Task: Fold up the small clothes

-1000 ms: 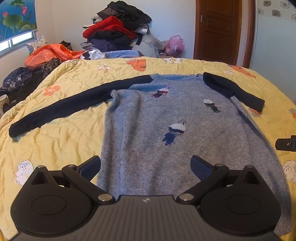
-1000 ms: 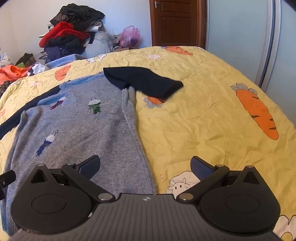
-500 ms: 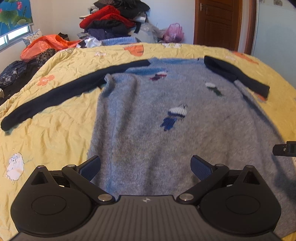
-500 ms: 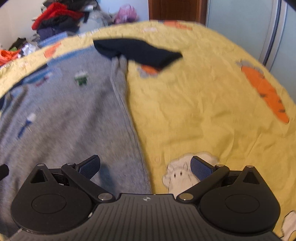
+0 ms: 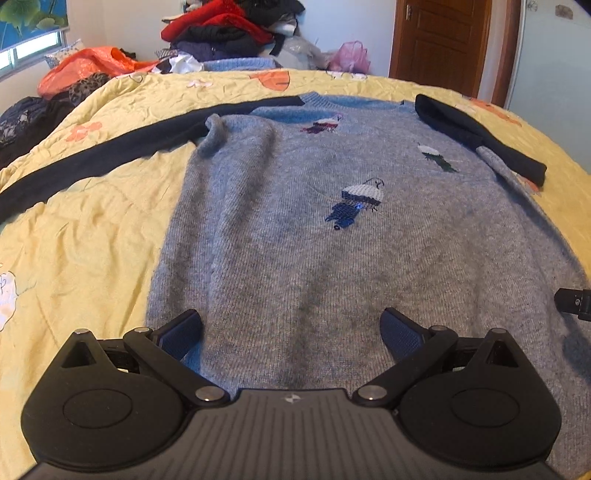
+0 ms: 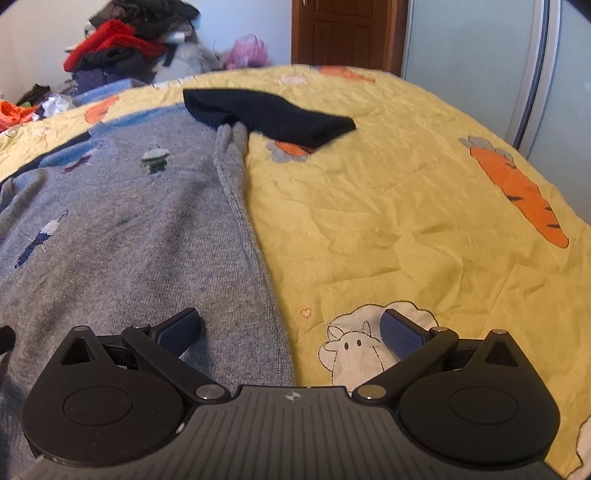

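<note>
Both claws have descended toward the hem of the grey sweater (image 5: 295,236) lying flat on the bed (image 6: 388,206), left claw (image 5: 291,328) and right claw (image 6: 290,328) wide open and empty; closing now risks pinching the yellow bedspread.

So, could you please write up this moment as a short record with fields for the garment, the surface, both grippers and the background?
garment: grey sweater with dark sleeves, lying flat, front up
left sleeve: stretched out straight
right sleeve: bent back on itself
surface: yellow bedspread with a carrot print
left gripper: open, low over the sweater near the hem, holding nothing
right gripper: open, straddling the sweater's side edge, holding nothing
background: pile of clothes, wooden door
</note>
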The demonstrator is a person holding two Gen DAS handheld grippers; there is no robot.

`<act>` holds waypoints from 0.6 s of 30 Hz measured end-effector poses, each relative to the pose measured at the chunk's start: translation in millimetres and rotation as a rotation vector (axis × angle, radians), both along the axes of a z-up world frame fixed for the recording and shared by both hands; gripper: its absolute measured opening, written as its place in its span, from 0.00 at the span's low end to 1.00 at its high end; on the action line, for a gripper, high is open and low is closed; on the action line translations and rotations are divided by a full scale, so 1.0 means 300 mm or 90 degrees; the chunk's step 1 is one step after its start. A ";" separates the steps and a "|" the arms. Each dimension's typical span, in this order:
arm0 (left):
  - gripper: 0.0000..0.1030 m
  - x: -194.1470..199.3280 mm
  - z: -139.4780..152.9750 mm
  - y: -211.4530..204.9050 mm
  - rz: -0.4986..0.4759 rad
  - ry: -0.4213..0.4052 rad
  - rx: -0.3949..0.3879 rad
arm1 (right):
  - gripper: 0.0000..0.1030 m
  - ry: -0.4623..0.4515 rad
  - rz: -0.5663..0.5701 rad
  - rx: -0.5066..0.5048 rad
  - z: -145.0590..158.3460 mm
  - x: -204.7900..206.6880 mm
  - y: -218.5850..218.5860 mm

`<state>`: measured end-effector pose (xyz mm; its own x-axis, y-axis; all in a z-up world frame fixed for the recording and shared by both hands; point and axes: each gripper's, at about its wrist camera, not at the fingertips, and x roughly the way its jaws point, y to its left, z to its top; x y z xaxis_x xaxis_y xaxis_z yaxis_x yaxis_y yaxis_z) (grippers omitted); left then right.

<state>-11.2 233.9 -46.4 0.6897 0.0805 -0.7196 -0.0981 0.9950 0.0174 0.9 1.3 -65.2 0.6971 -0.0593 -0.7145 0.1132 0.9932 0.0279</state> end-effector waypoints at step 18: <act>1.00 -0.037 -0.025 0.009 -0.016 -0.068 0.005 | 1.00 -0.042 0.019 -0.006 -0.018 -0.023 0.003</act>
